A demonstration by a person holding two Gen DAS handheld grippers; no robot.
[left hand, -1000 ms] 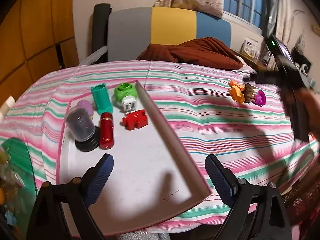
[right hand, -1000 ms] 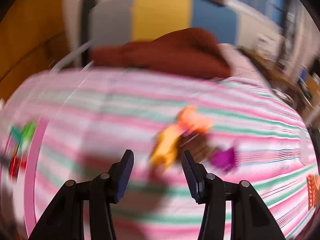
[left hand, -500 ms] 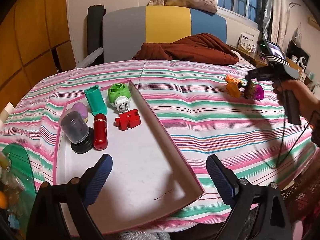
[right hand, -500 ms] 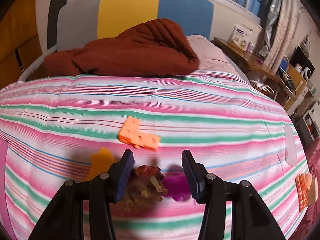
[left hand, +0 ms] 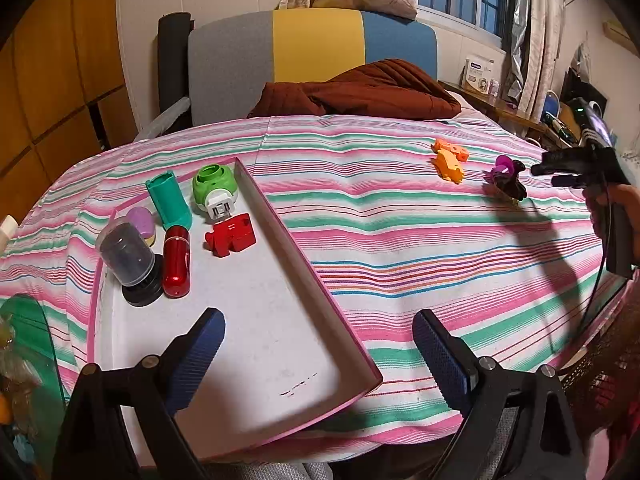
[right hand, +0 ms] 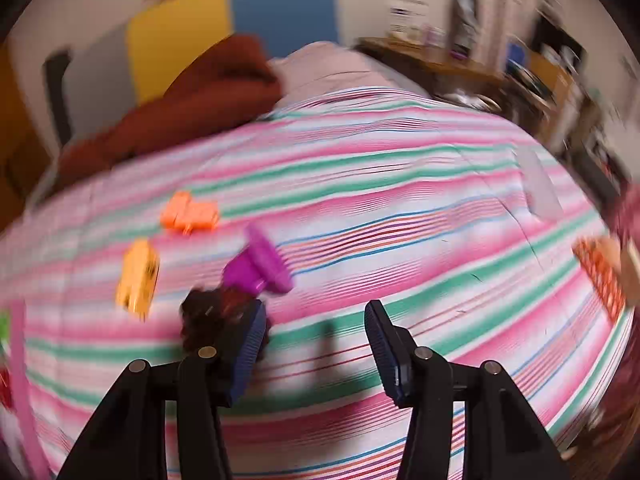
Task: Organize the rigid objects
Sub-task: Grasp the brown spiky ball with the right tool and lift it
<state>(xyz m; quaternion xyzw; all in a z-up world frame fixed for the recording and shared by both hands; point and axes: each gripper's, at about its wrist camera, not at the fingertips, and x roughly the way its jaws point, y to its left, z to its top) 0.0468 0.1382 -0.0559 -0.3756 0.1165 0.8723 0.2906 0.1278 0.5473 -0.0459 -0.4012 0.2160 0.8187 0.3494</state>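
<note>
A pink-rimmed white tray (left hand: 280, 344) holds a teal tube (left hand: 168, 200), a green plug-in device (left hand: 214, 188), a red block (left hand: 232, 236), a red cylinder (left hand: 176, 260), a dark jar (left hand: 126, 256) and a small purple-and-yellow piece (left hand: 140, 220). My left gripper (left hand: 320, 348) hangs open over the tray's near end, empty. On the striped cloth lie an orange brick (right hand: 190, 214), a yellow-orange toy (right hand: 138, 276), a purple piece (right hand: 260, 268) and a dark brown spiky piece (right hand: 204, 316). My right gripper (right hand: 316, 344) is open and empty, its left finger (right hand: 248, 344) just right of the dark piece.
A brown blanket (left hand: 360, 92) lies at the bed's far edge before a grey, yellow and blue backrest (left hand: 312, 44). A green glass surface (left hand: 28, 340) sits at the left. An orange gridded item (right hand: 600, 276) lies at the cloth's right edge. A cluttered shelf (left hand: 500, 108) stands beyond.
My right gripper has swung to the right and rolled; the purple and dark pieces that were between its fingers now lie left of them. The left gripper has stayed put.
</note>
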